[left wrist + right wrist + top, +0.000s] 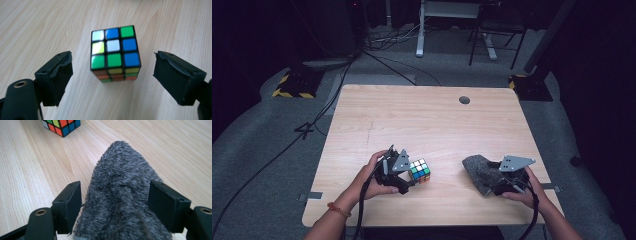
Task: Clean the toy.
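Note:
A scrambled colour cube (pixel 420 170) (pixel 114 53) rests on the wooden table (pixel 422 120), front centre. My left gripper (pixel 410 177) (pixel 112 72) is open, one jaw on either side of the cube's near end, with a gap on both sides. A grey fuzzy cloth (pixel 477 170) (pixel 120 170) lies to the right. The jaws of my right gripper (pixel 493 184) (pixel 115 197) press against both sides of its near end. In the right gripper view the cube (pixel 61 126) sits at the top left, beyond the cloth.
A round cable hole (pixel 464 100) is near the table's far edge. Cables, a white desk leg (pixel 420 30) and yellow-striped stand bases (pixel 294 85) are on the floor beyond. Bare wood stretches across the far half of the table.

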Demonstrator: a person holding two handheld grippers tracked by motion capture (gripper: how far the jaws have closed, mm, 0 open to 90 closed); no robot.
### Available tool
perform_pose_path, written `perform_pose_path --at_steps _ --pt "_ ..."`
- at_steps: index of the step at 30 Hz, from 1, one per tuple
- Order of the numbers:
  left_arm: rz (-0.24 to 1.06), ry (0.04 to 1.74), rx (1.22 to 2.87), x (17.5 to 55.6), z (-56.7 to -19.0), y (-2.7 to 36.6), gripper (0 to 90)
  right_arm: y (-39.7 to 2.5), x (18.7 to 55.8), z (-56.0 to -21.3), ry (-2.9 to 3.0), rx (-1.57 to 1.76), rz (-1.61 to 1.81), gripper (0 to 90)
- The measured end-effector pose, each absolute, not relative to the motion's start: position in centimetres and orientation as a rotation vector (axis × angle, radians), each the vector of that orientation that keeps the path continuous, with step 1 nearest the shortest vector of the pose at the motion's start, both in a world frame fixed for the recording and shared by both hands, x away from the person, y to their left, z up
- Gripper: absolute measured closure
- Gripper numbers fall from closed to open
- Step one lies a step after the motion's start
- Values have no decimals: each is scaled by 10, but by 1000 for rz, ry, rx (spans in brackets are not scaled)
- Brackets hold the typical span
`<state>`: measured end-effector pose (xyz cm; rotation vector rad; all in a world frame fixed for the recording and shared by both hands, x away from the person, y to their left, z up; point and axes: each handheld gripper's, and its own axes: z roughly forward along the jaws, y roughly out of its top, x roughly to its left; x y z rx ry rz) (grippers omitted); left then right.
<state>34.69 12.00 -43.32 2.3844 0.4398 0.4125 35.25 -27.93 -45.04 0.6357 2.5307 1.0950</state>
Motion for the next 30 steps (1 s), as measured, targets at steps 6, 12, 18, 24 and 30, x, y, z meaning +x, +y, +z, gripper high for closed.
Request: perform_pose_path --at_steps 6,12,18,24,30 --pt "456 480 2389 340 -431 138 160 -290 348 -444 2526 642 1059 277" --pt "487 520 2406 335 -432 155 160 -309 343 -437 2489 679 1034 276" --pt "517 561 2409 328 -436 172 161 -336 334 -441 2453 754 1013 275" --pt "515 616 2413 329 -446 185 164 -356 326 -451 2421 806 966 273" --pt "506 619 2449 330 -462 195 165 -375 322 -467 2409 869 942 273"
